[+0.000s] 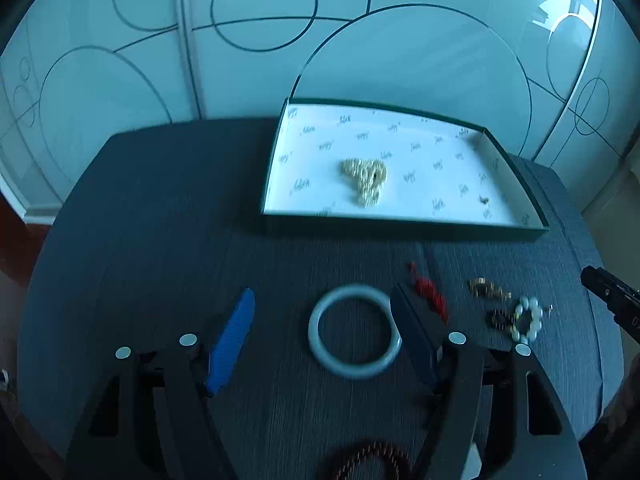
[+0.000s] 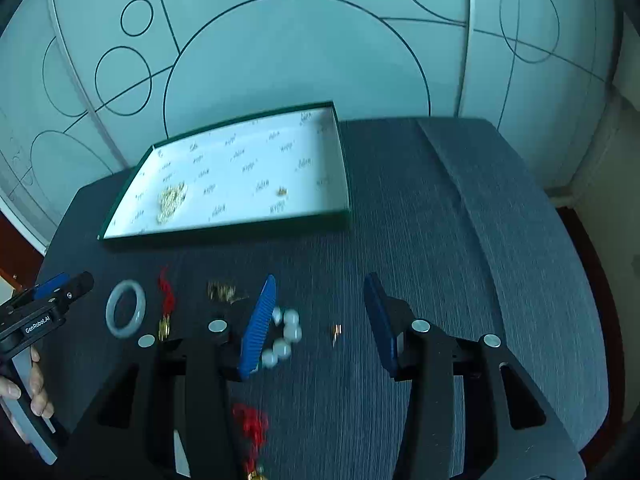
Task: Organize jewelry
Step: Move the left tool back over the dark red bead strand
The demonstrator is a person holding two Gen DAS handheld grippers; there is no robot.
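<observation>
With both my grippers, left (image 1: 324, 332) and right (image 2: 320, 320), parted and holding nothing, the bangle (image 1: 355, 332) lies just in front of the tray (image 1: 404, 222): likely rigid, slick, breakable, so I'd pinch across its band.

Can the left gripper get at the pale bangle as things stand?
Probably yes. The left gripper is open and empty, and the bangle lies flat on the table right between its fingers, with nothing over it. The red cord lies close beside the right-hand finger and might get caught.
</observation>
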